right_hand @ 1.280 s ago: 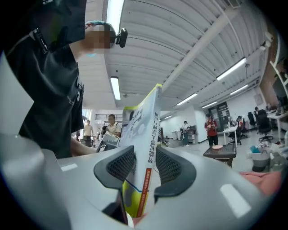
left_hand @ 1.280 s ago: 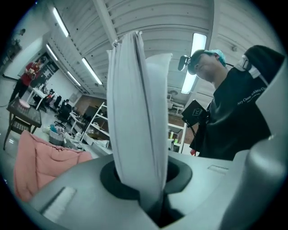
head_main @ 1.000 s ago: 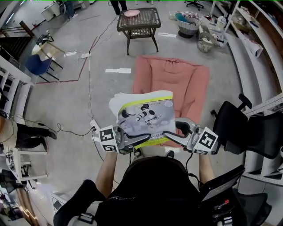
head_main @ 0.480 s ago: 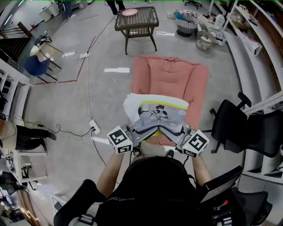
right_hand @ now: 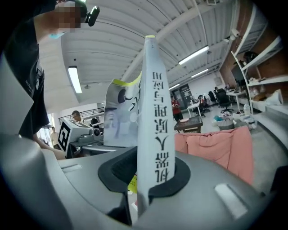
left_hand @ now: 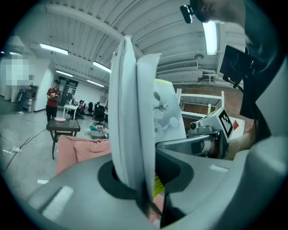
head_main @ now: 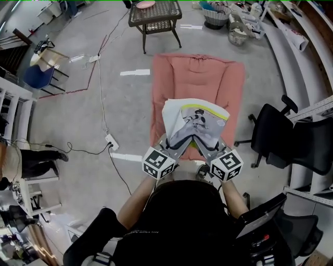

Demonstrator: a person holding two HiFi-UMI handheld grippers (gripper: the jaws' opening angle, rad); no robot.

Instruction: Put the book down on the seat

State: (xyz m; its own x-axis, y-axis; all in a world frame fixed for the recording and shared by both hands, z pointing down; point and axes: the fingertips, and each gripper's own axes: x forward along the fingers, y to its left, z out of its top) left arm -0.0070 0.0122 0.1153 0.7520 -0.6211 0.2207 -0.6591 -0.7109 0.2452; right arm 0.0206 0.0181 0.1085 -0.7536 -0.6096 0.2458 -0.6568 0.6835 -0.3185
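Left tongs [head_main: 173,146], jaws opening, and right tongs [head_main: 209,146], jaws closing, clamp the book [head_main: 196,120] by its near edge, half-open, directly over the pink seat [head_main: 197,78] below.

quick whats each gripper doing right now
left gripper: holding the book by its pages, jaws opening
right gripper: on the book at its spine, jaws closing

The seat [head_main: 197,78] lies flat on the floor [head_main: 104,104], with the book [head_main: 195,122] above its near edge. A small table [head_main: 156,13] stands beyond the seat's far-left corner. An office chair [head_main: 276,140] stands to the seat's right, and a power strip [head_main: 110,141] lies on the floor to its left.
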